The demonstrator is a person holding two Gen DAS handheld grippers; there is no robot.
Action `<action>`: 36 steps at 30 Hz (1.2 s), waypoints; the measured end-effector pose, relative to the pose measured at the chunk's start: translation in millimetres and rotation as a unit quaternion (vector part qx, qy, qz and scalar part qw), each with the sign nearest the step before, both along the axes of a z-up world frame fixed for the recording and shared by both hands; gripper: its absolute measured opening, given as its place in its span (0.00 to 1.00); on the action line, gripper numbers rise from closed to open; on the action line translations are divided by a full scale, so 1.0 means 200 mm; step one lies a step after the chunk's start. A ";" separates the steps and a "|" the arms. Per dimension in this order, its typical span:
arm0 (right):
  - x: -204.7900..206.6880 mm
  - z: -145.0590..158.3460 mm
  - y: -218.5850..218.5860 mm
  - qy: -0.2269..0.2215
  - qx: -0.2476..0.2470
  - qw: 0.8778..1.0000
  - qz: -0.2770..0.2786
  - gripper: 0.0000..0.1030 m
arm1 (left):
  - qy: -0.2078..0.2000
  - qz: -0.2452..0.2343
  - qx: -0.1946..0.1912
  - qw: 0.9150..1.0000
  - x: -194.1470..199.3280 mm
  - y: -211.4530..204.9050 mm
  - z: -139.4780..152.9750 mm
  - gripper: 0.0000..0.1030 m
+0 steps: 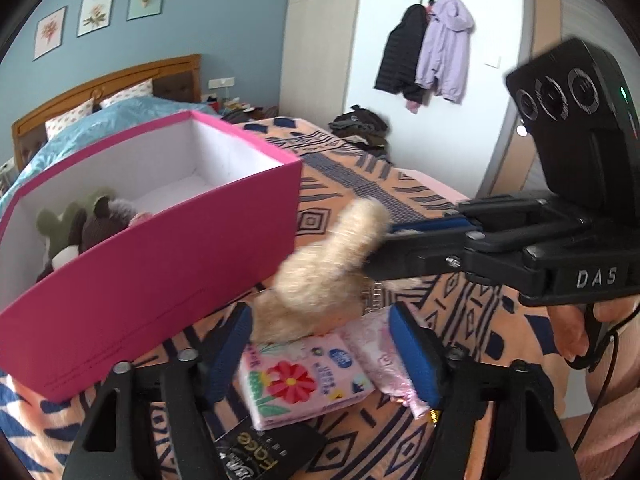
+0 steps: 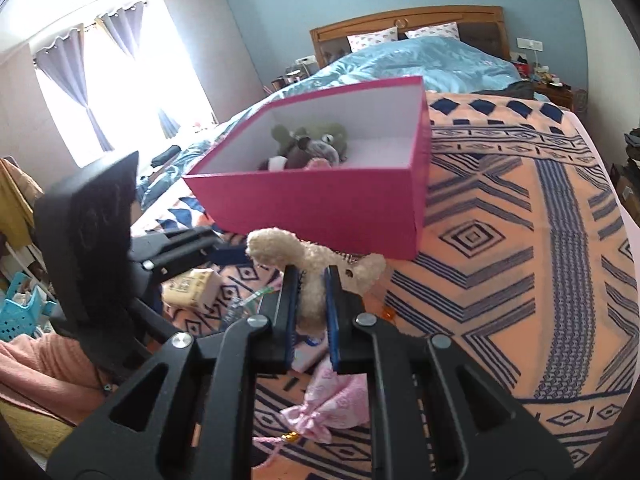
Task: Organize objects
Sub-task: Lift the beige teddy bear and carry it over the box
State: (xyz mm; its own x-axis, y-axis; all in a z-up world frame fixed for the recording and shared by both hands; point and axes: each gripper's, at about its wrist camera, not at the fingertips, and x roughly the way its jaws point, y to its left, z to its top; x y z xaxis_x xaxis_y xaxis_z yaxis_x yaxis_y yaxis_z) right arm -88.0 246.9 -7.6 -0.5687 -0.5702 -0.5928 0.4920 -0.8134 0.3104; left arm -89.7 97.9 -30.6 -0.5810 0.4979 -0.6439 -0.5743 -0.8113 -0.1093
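Lower centre, right tongs (image 2: 313, 280) clamp a soft, light cream plush toy (image 2: 316, 264) mid-body; left tongs (image 1: 320, 344) stand apart.

The white letters "DAS" stand on the black body of the right gripper (image 1: 384, 248). A black packet (image 1: 264, 456) at the bottom edge reads "Face" in gold, upside down. The print on the pink tissue pack (image 1: 304, 380) is too small to read.

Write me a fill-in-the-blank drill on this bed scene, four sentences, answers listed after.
1. The right gripper is shut on a cream ____ toy.
2. The box is ____ outside, white inside.
3. The left gripper hangs above a ____ packet printed with a red flower.
4. The orange blanket bears dark ____ patterns.

Missing words: plush; pink; tissue; blue
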 end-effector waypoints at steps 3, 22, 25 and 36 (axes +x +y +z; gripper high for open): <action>-0.04 0.01 -0.01 -0.005 -0.004 1.000 0.004 0.14 | 0.003 0.002 0.000 1.000 -0.02 0.02 0.00 0.50; -0.19 -0.09 -0.02 0.001 0.004 1.000 -0.030 0.44 | -0.063 0.032 0.037 0.997 -0.20 -0.05 -0.10 0.28; -0.22 -0.11 -0.03 -0.004 0.000 1.000 -0.029 0.24 | -0.064 0.036 0.032 0.997 -0.21 -0.06 -0.10 0.28; -0.11 0.15 -0.03 0.041 -0.014 0.999 0.006 0.14 | -0.011 0.021 0.043 0.999 -0.11 -0.03 0.15 0.28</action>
State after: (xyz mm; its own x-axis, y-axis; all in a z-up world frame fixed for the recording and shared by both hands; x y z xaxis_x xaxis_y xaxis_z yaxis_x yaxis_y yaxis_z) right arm -109.3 241.2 23.2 -0.6080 -0.5928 -0.5282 0.5259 -0.7991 0.2914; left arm -111.2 92.5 -0.8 -0.5895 0.5270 -0.6122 -0.5360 -0.8222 -0.1916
